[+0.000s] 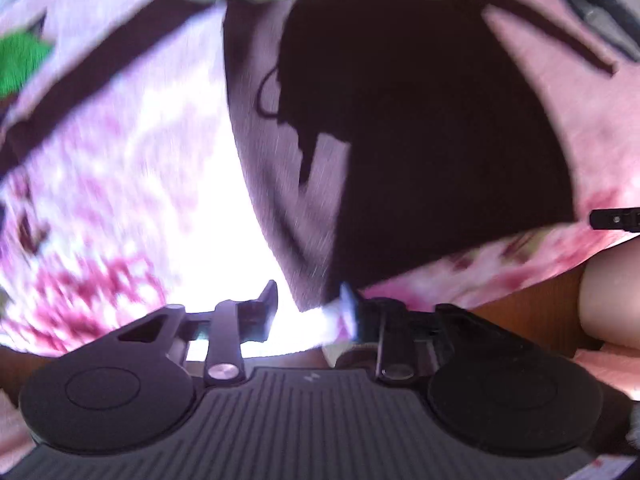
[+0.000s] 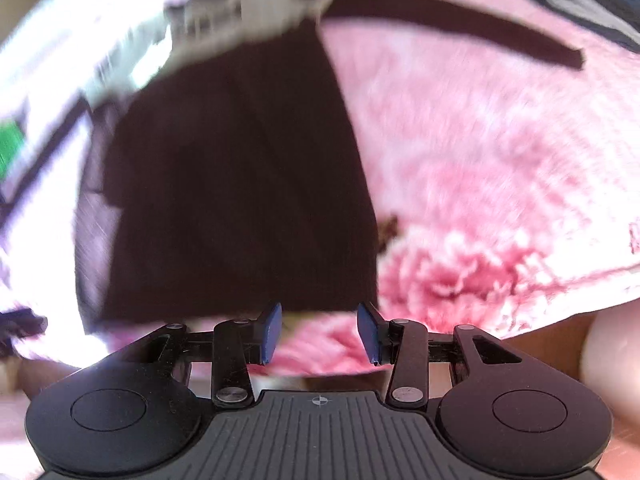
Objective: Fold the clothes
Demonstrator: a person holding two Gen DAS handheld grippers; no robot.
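Note:
A dark brown folded garment (image 1: 420, 140) lies flat on a pink flowered bedspread (image 1: 100, 200); both views are motion-blurred. My left gripper (image 1: 308, 308) hovers open at the garment's near corner, nothing between its fingers. In the right wrist view the same dark garment (image 2: 240, 184) fills the middle. My right gripper (image 2: 320, 330) stands open just below its near edge, blue pads (image 2: 272, 332) apart and empty over the pink bedspread (image 2: 480, 160). A tip of the other gripper (image 1: 616, 219) shows at the right edge of the left wrist view.
A dark strap or sleeve (image 2: 460, 28) stretches across the spread at the back right. Something green (image 1: 20, 64) lies at the far left. Pale patterned cloth (image 2: 248, 4) sits beyond the garment. A person's knee (image 1: 612, 300) and brown wood (image 1: 532, 320) are at the lower right.

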